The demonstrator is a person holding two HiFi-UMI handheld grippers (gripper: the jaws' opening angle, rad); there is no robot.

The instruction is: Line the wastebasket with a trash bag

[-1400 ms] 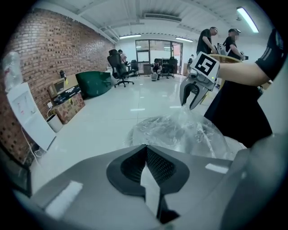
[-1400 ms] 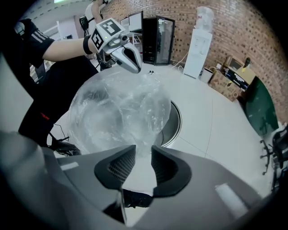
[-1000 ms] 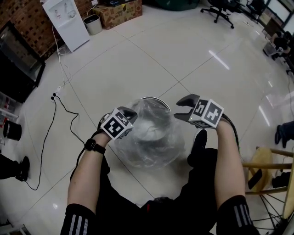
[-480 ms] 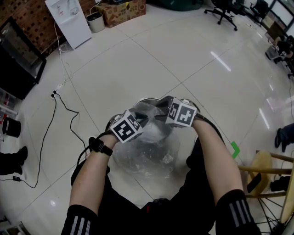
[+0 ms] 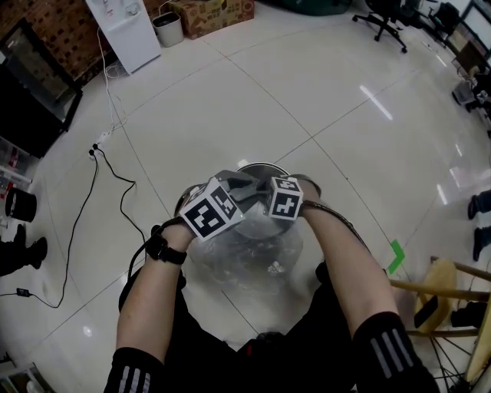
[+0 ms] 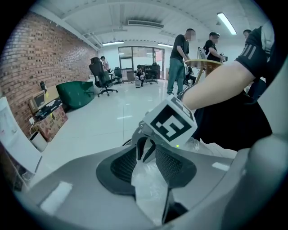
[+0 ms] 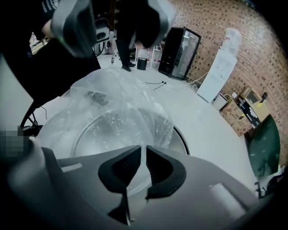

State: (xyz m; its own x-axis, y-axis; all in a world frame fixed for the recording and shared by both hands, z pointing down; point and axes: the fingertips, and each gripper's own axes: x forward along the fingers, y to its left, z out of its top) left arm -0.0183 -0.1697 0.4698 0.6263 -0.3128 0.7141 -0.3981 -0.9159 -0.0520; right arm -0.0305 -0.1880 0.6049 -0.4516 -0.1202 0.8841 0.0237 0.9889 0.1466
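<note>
A round metal wastebasket (image 5: 265, 166) stands on the floor with a clear trash bag (image 5: 253, 261) draped loosely over and around it. Both grippers meet over its near rim. My left gripper (image 5: 236, 184) has its jaws opening, and a fold of the bag (image 6: 146, 182) hangs loose between its pads. My right gripper (image 5: 259, 193) faces it tip to tip. Its jaws are closing, and the pads (image 7: 157, 166) pinch a thin sheet of the bag (image 7: 112, 99) above the rim (image 7: 182, 137). The marker cube of the right gripper (image 6: 171, 123) fills the middle of the left gripper view.
A black cable (image 5: 115, 173) runs over the tiles to the left. A wooden stool (image 5: 437, 284) and a green tape mark (image 5: 395, 255) are at the right. A white dispenser (image 5: 126, 31), a small bin (image 5: 167, 29) and a cardboard box (image 5: 215, 14) stand far back. People (image 6: 180, 58) stand across the room.
My right gripper swung in from the basket's right side, leftward and down, onto the bag next to the left gripper. The left gripper rose slightly.
</note>
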